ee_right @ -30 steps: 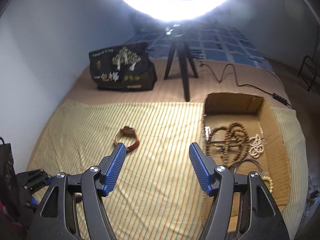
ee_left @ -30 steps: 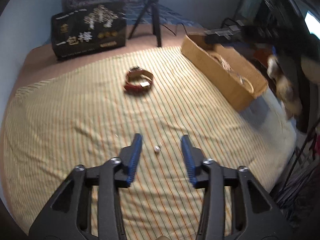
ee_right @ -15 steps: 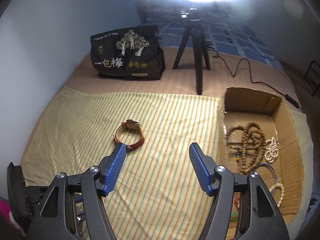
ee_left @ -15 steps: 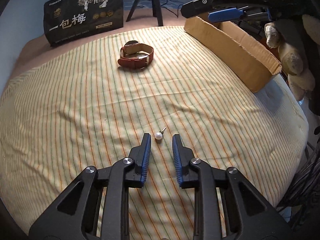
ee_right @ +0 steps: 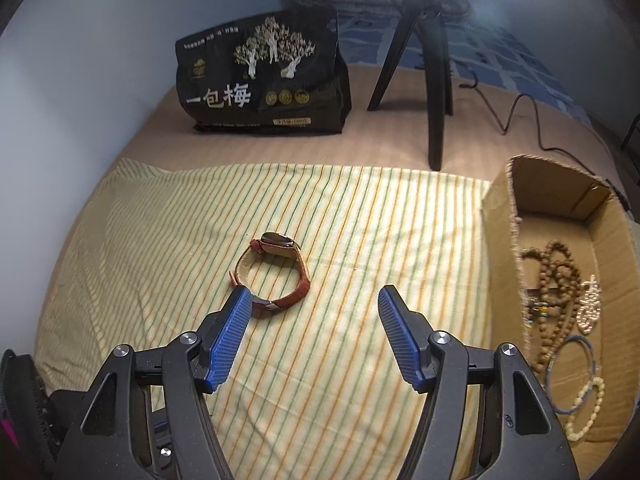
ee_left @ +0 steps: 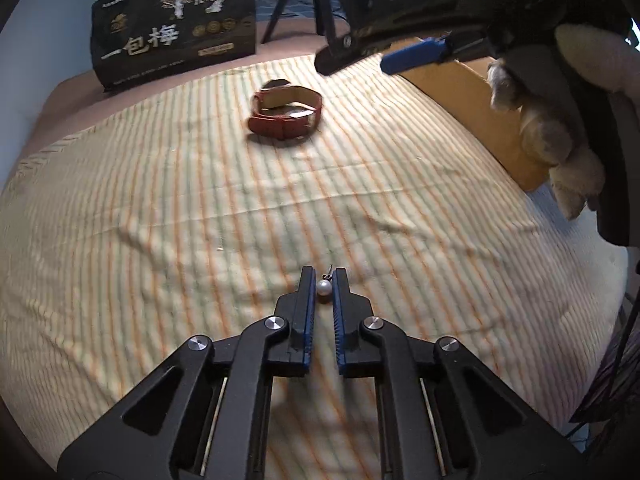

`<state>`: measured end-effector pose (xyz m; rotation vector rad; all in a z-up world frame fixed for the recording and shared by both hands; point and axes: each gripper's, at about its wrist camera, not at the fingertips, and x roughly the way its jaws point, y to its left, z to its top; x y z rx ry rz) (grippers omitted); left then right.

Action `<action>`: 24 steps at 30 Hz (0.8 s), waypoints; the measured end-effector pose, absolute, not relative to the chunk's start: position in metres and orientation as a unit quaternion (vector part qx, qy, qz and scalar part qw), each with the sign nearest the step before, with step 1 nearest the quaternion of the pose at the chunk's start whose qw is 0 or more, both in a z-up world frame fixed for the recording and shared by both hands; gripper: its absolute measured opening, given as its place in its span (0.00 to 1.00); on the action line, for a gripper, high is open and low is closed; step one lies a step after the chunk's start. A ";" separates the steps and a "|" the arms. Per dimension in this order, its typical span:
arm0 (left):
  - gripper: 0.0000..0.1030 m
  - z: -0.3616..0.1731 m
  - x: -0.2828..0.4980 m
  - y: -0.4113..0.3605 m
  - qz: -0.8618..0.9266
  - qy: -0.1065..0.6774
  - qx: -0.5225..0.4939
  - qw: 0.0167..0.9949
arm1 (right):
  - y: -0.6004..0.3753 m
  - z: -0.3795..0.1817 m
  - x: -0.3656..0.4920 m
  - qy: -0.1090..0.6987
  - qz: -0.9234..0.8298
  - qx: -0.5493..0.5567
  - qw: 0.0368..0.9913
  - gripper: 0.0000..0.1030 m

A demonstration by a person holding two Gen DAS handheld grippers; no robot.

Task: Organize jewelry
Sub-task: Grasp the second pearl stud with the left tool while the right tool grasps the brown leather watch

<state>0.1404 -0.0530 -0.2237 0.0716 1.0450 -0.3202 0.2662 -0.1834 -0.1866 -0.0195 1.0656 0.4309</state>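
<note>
**Pearl between the left tips**

The pearl earring [ee_left: 323, 288] lies on the bed's striped cloth [ee_left: 160, 208], right between the left gripper [ee_left: 321, 288] tips, nearly closed, contact unclear. Its post points away. The right gripper [ee_right: 314, 332] hangs wide open, empty, near the watch [ee_right: 276, 272].

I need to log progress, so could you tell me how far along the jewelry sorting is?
Done: wooden bead strands, a blue bangle and pearl strings lie in the cardboard box. In hand: the left gripper has its fingers on either side of the pearl earring on the striped cloth. Left: the red-strapped watch, just ahead of the open right gripper.
</note>
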 end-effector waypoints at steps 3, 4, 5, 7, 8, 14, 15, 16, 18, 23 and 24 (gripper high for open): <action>0.07 -0.225 0.143 -0.044 -0.141 0.498 0.026 0.855 | -0.176 -0.197 0.275 0.513 0.204 -0.008 0.834 0.63; 0.07 -0.225 0.144 -0.041 -0.139 0.498 0.023 0.856 | -0.173 -0.201 0.277 0.516 0.204 -0.008 0.832 0.63; 0.07 -0.225 0.145 -0.039 -0.134 0.497 0.022 0.857 | -0.170 -0.204 0.280 0.517 0.204 -0.012 0.831 0.63; 0.07 -0.225 0.146 -0.034 -0.128 0.497 0.018 0.858 | -0.164 -0.209 0.284 0.520 0.203 -0.021 0.830 0.63; 0.07 -0.225 0.147 -0.032 -0.126 0.497 0.018 0.859 | -0.160 -0.212 0.286 0.521 0.201 -0.026 0.829 0.63; 0.07 -0.226 0.149 -0.026 -0.118 0.495 0.017 0.860 | -0.148 -0.230 0.295 0.533 0.186 -0.049 0.824 0.43; 0.07 -0.227 0.150 -0.025 -0.118 0.496 0.015 0.860 | -0.147 -0.233 0.296 0.537 0.185 -0.052 0.821 0.39; 0.07 -0.227 0.150 -0.024 -0.117 0.496 0.013 0.860 | -0.146 -0.235 0.296 0.539 0.182 -0.055 0.820 0.39; 0.07 -0.227 0.149 -0.022 -0.117 0.497 0.009 0.860 | -0.145 -0.237 0.296 0.536 0.181 -0.060 0.822 0.31; 0.07 -0.228 0.149 -0.022 -0.113 0.498 0.003 0.860 | -0.144 -0.237 0.294 0.532 0.187 -0.062 0.823 0.07; 0.07 -0.228 0.150 -0.022 -0.113 0.498 0.002 0.860 | -0.144 -0.237 0.294 0.531 0.187 -0.062 0.824 0.07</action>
